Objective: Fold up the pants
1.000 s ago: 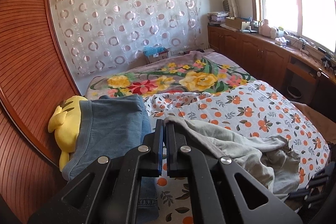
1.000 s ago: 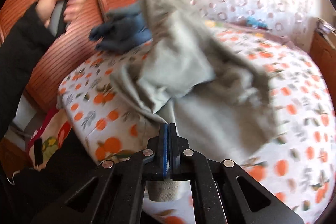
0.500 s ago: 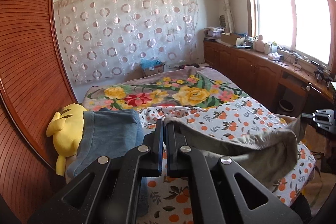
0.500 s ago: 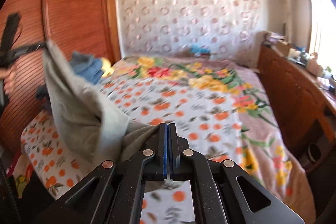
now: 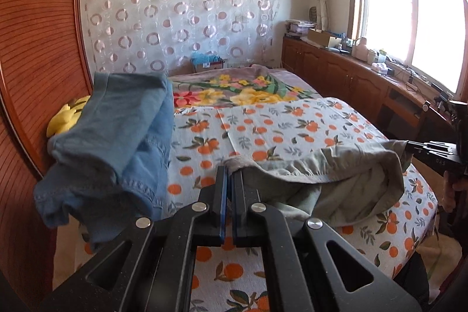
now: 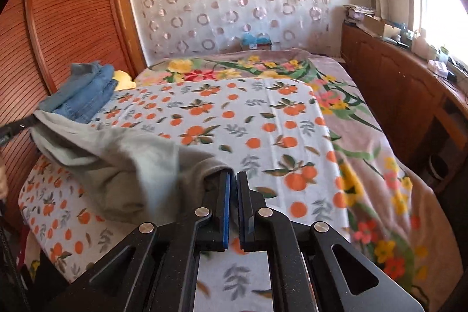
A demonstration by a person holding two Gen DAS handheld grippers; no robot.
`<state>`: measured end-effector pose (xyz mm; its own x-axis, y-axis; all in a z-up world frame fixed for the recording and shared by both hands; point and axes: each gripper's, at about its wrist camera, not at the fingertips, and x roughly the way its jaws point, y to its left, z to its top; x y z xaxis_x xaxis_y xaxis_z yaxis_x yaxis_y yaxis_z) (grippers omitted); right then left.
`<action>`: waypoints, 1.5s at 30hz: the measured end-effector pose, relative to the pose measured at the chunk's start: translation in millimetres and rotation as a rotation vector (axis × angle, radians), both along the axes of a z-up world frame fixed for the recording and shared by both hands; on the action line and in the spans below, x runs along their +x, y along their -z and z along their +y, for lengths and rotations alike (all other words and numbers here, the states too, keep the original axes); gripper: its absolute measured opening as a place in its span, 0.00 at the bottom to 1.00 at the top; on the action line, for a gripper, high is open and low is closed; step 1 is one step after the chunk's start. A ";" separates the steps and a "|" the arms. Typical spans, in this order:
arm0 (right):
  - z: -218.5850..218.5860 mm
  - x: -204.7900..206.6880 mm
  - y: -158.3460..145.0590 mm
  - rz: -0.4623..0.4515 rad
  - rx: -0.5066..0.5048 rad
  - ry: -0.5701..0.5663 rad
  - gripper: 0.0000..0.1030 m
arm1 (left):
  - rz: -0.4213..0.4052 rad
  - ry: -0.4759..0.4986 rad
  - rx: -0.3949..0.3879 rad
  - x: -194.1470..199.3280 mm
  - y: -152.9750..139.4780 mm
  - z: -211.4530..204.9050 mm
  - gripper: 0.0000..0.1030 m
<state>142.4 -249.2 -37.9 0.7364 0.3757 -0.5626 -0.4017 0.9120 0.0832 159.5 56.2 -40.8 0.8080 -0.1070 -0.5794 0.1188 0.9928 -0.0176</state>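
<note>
Grey-green pants (image 5: 336, 180) hang stretched between both grippers above the orange-print sheet (image 5: 278, 125). My left gripper (image 5: 228, 170) is shut on one end of the waistband. My right gripper (image 6: 232, 176) is shut on the other end, and it shows at the right edge of the left wrist view (image 5: 430, 149). In the right wrist view the pants (image 6: 117, 163) sag down to the left toward the left gripper (image 6: 17, 126). The lower part of the pants droops onto the bed.
Folded blue jeans (image 5: 117, 142) lie at the bed's left side over a yellow plush toy (image 5: 67, 116). A wooden slatted wardrobe (image 6: 58, 28) stands on the left. A floral blanket (image 6: 365, 142) covers the far and right parts of the bed. Wooden cabinets (image 5: 365, 84) run under the window.
The two grippers have moved apart and lowered, and the pants went from a lifted bunch to a stretched span close above the sheet. Both stayed shut on the fabric.
</note>
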 end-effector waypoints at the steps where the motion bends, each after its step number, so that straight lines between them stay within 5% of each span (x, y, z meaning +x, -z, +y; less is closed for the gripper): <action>1: 2.9 -6.3 -1.5 -0.006 0.000 -0.008 0.08 | 0.004 0.001 0.000 -1.0 3.4 -1.4 0.03; 6: -3.4 -20.1 -8.1 -0.049 0.015 -0.032 0.22 | 0.012 0.012 -0.001 -4.0 11.4 -8.3 0.03; 17: 11.2 -45.7 -2.7 -0.046 0.069 -0.142 0.23 | 0.013 0.035 -0.010 -12.5 16.5 -17.3 0.03; 24: 22.3 -8.2 34.1 0.046 -0.017 -0.131 0.23 | 0.014 0.037 -0.009 -13.2 18.8 -20.9 0.03; 31: -15.7 27.0 37.7 0.068 -0.004 -0.048 0.23 | 0.010 0.039 -0.018 -12.5 20.2 -21.8 0.03; 45: 13.8 52.0 58.5 0.100 -0.136 -0.030 0.23 | 0.022 0.037 -0.020 -8.7 27.1 -21.0 0.03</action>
